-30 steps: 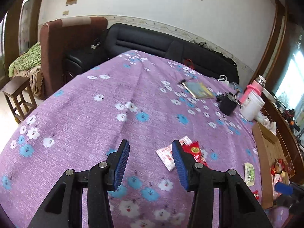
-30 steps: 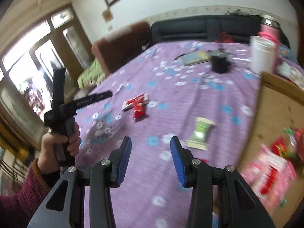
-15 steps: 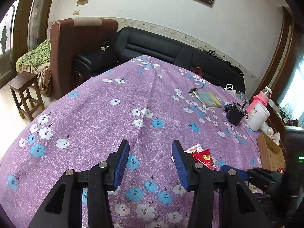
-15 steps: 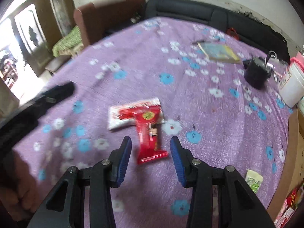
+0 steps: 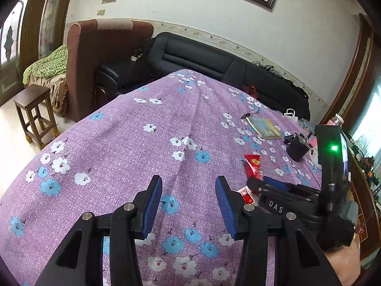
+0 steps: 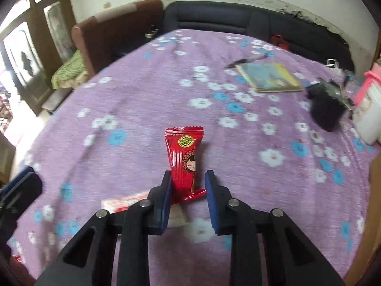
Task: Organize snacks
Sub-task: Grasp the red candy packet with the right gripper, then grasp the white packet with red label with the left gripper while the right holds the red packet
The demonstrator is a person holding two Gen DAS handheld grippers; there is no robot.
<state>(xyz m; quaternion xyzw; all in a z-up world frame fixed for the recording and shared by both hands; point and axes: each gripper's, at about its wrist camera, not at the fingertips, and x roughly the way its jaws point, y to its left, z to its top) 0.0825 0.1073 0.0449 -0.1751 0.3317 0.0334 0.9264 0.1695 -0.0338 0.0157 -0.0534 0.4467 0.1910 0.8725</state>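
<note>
Right wrist view puts the red snack packet (image 6: pixel 185 160) at frame centre, its lower end between our right claw (image 6: pixel 187 191) pads; the left pad touches it, though we cannot be sure the right one does. A white packet (image 6: pixel 126 201) lies partly beneath it on the bench (image 6: pixel 142 100). Lower centre in the left view, our left claw (image 5: pixel 188 205) stands spread over bare cloth.

I see a purple cloth (image 6: pixel 147 100) with white and blue flowers, a red snack packet (image 6: pixel 184 157) bearing a cartoon face and a gold-green seal, and blue pads (image 6: pixel 212 195) on my black tool (image 6: pixel 187 190).
</note>
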